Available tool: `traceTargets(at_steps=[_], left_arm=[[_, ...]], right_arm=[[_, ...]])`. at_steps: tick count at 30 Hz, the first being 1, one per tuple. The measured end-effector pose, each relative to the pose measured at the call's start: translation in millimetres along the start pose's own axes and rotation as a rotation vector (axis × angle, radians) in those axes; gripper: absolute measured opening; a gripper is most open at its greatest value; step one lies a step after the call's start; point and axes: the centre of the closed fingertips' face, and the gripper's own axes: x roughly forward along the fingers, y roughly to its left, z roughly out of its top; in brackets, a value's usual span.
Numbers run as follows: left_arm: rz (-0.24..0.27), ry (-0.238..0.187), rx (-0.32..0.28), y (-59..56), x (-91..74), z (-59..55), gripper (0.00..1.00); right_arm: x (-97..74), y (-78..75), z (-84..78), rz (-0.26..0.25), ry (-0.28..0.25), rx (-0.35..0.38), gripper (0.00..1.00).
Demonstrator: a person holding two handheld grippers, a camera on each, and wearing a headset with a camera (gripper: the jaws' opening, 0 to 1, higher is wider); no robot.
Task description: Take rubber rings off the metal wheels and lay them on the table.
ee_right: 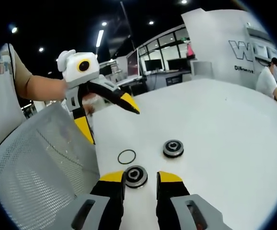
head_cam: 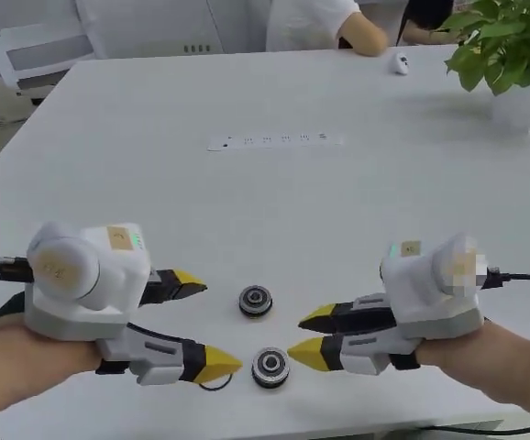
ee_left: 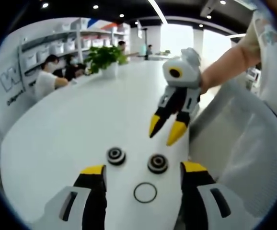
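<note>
Observed from beside the bench: two metal wheels lie flat close to the near edge of the tabletop (head_cam: 338, 211), about midway along it. The farther wheel (head_cam: 256, 301) and the nearer wheel (head_cam: 270, 365) sit apart, not touching.

One rubber ring (ee_left: 133, 192) lies loose and flat on the tabletop, just beside the nearer wheel, on the left gripper's side. Whether either wheel carries a ring cannot be told.

The left gripper (head_cam: 221, 325) is spread wide and grips nothing; its lower jaw hangs over the loose ring.

The right gripper (head_cam: 296, 335) has its jaws parted by a narrow gap and grips nothing. Its tips point at the nearer wheel, just short of it.

A power strip (head_cam: 274, 140) lies mid-table. A potted plant (head_cam: 508, 41) stands at the far right corner.
</note>
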Motion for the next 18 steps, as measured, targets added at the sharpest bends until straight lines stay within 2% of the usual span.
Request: traceTargets(at_steps=[8,18], left_arm=[[-0.022,0.022,-0.001,-2.2,11.9,-8.2,0.61],[-0.041,0.039,-0.010,-6.9,22.6,-13.1,0.57]], right_arm=[[4.4,2.8,-10.9,0.005,0.018,-0.007,0.24],[11.8,5.0,-23.9,0.013,0.046,-0.021,0.23]])
